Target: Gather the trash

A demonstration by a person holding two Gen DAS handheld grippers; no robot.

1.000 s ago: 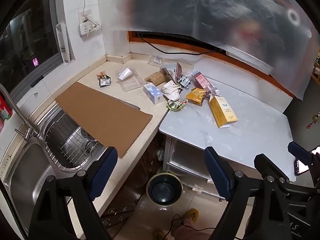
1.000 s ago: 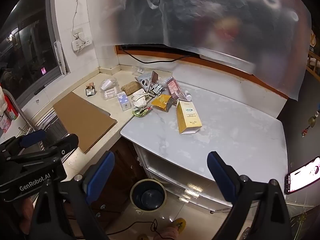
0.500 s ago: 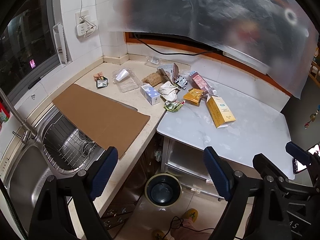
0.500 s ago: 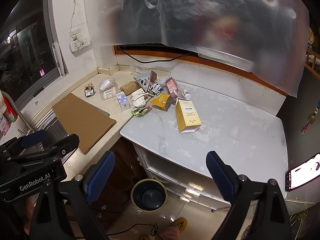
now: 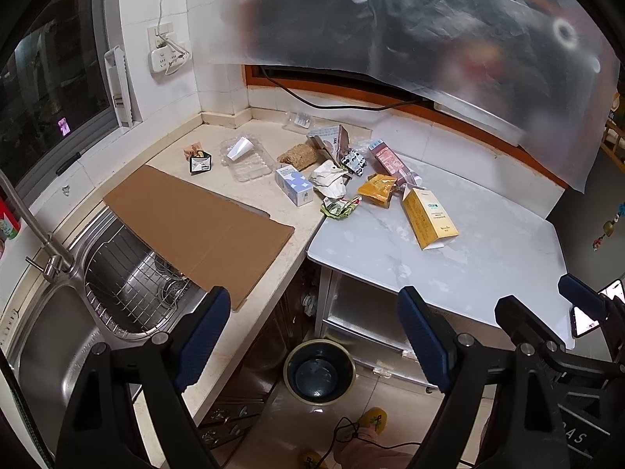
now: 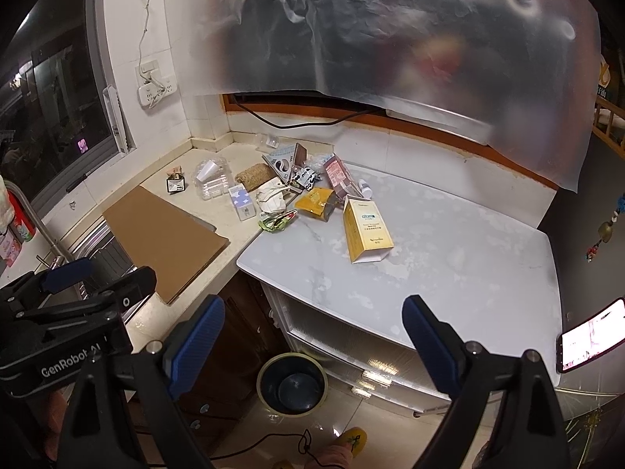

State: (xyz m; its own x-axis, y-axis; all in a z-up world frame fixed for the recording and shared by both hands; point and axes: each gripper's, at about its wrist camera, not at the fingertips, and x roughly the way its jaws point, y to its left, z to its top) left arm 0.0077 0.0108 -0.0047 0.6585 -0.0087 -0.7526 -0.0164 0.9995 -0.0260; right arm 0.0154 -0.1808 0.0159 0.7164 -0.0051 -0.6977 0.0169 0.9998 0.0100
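Both tongs spread wide, nothing held: left tongs (image 5: 312, 336), right tongs (image 6: 312, 336). Vs. prior frames, view has drawn slightly closer to the trash; approach only, no pick made, collection not yet begun in my judgement.

Directly below tongs, on floor: round dark bin (image 5: 319, 371), appears empty.

Ahead-left of left tongs: flat brown cardboard sheet (image 5: 195, 226), matte, partly over steel sink (image 5: 58, 336).

Ahead of right tongs: glossy white marble-look surface (image 6: 449, 265).

Further ahead, trash clustered at the corner: yellow carton (image 6: 365, 230), rigid, lying flat, nearest; orange foil pouch (image 6: 314, 203); crumpled green wrapper (image 6: 275, 222); crumpled white paper (image 5: 330, 179); small blue-white box (image 5: 293, 187); clear ribbed plastic tray (image 5: 246, 158), farthest-left.
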